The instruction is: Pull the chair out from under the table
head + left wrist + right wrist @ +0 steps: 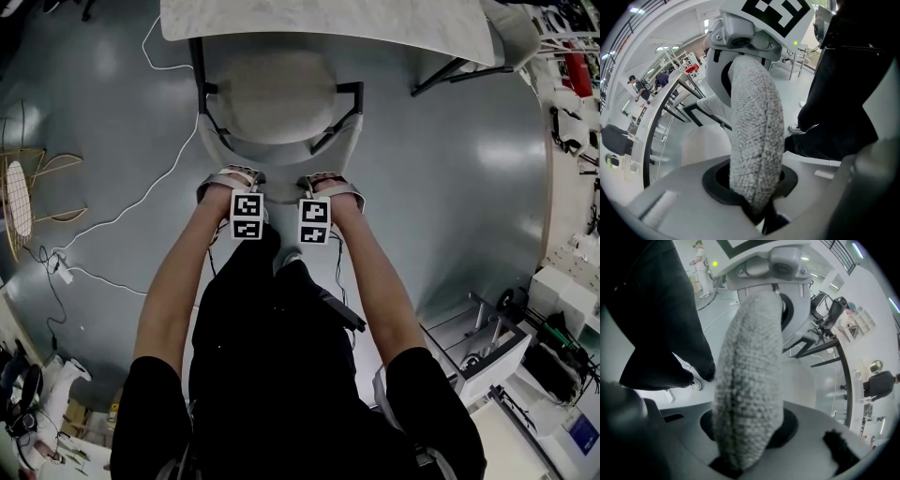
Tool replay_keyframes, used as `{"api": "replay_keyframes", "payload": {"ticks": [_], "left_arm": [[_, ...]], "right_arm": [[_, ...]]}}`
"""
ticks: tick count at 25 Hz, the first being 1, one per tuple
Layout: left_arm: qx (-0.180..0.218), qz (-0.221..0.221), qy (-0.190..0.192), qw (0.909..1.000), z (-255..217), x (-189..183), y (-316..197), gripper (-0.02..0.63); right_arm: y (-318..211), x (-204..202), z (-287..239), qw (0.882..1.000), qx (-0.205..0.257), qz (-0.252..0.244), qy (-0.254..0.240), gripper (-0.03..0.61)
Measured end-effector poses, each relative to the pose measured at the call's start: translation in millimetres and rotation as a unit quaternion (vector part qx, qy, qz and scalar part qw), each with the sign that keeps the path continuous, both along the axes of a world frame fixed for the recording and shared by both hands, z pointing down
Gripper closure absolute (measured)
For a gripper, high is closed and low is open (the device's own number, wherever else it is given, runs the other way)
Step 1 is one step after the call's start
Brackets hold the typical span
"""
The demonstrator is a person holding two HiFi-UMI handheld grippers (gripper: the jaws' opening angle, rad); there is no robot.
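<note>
Both grippers clamped on the chair backrest.
We see the left gripper (228, 180) and the right gripper (330, 184) side by side, each closed on the nubbly backrest (757, 140) of the chair (277, 98), whose seat front sits under the table (375, 23).

Looking down from the head view, I can't see the tips of the left tongs (230, 180) or the right tongs (330, 183). The marker cubes (247, 216) and the tongs' own bodies cover them where they meet the chair (277, 94). Beyond the tongs, the far ends of its black frame (199, 75) run out of sight under the counter (328, 19), which the top edge cuts off. In both gripper views the nubbly backrest (754, 140) sinks into shadow between the jaws. People (661, 78) far beyond the left tongs are too small to make out.
</note>
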State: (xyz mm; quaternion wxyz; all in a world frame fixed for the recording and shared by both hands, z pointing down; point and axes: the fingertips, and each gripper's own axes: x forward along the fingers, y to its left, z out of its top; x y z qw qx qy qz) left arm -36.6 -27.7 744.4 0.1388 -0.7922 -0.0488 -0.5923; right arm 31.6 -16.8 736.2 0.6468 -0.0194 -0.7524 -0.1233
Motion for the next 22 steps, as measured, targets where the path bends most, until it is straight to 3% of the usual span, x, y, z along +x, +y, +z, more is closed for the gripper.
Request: {"api": "replay_keyframes", "payload": {"ticks": [22], "left_arm": [[0.000, -0.006, -0.001, 1.0000, 0.7, 4.8, 41.6, 0.535]], "right_arm": [[39.7, 5.7, 0.2, 1.000, 0.002, -0.010, -0.001, 0.477]]}}
